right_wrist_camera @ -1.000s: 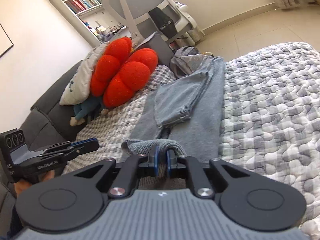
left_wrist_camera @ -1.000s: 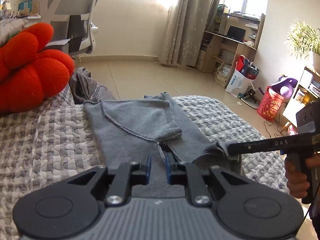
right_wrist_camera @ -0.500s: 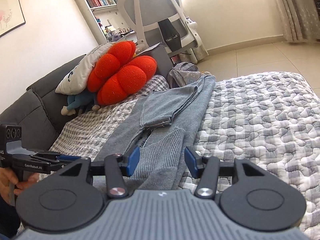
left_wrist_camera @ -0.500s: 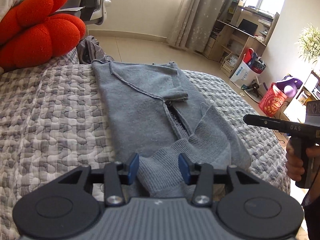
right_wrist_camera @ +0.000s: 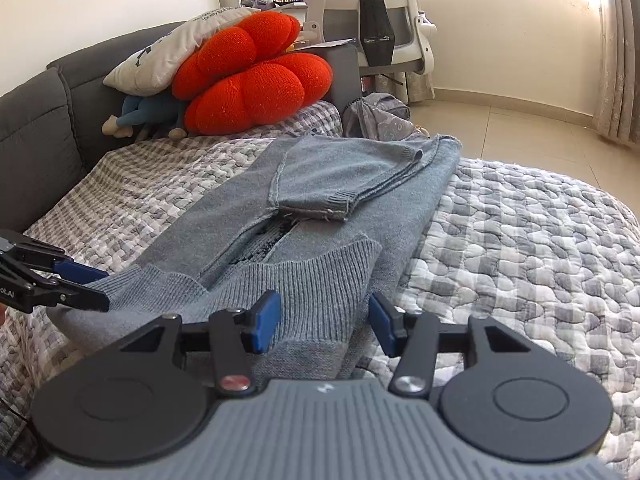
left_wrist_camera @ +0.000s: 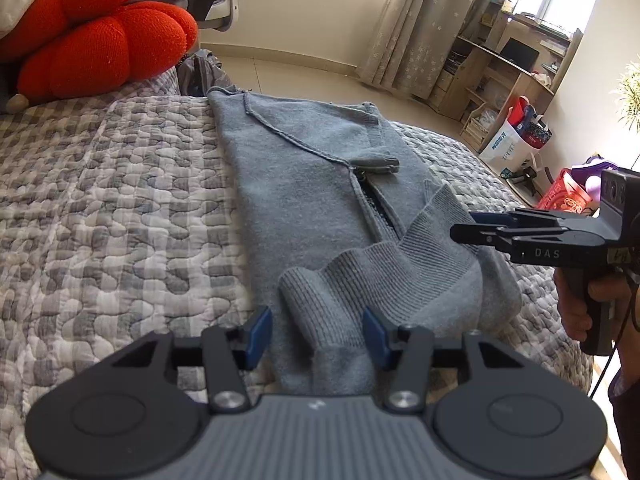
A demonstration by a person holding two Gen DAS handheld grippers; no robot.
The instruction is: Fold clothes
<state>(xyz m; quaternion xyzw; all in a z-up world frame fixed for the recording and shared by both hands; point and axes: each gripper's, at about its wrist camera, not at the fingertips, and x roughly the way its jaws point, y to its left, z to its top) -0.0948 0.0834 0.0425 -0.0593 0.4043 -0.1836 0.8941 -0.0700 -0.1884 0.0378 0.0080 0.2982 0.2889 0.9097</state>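
Here, a grey sweater [left_wrist_camera: 304, 200] lies flat on a bed with a grey and white quilt [left_wrist_camera: 100, 184]. Its bottom ribbed hem [left_wrist_camera: 400, 272] is folded up over the body, near the edge of the bed. 1 sleeve [right_wrist_camera: 320, 178] is folded across the top part of the sweater.

The left hand-held gripper [left_wrist_camera: 316, 330] has its 2 blue fingertips spread wide. A bump of the folded hem sits between them, but they do not pinch it. The right hand-held gripper [right_wrist_camera: 324, 318] is wide open too, with the folded corner of the sweater between its blue tips, not held.

In the left wrist view, the right hand-held gripper shows at the right side, with a hand [left_wrist_camera: 580, 300] around its handle. Its tips are just beside the right edge of the hem.

A big red cushion [right_wrist_camera: 252, 76] rests at the head of the bed, next to a white pillow [right_wrist_camera: 176, 52]. A grey office chair [right_wrist_camera: 372, 20] stands behind them. A grey bag [right_wrist_camera: 376, 120] sits just past the far end of the sweater.
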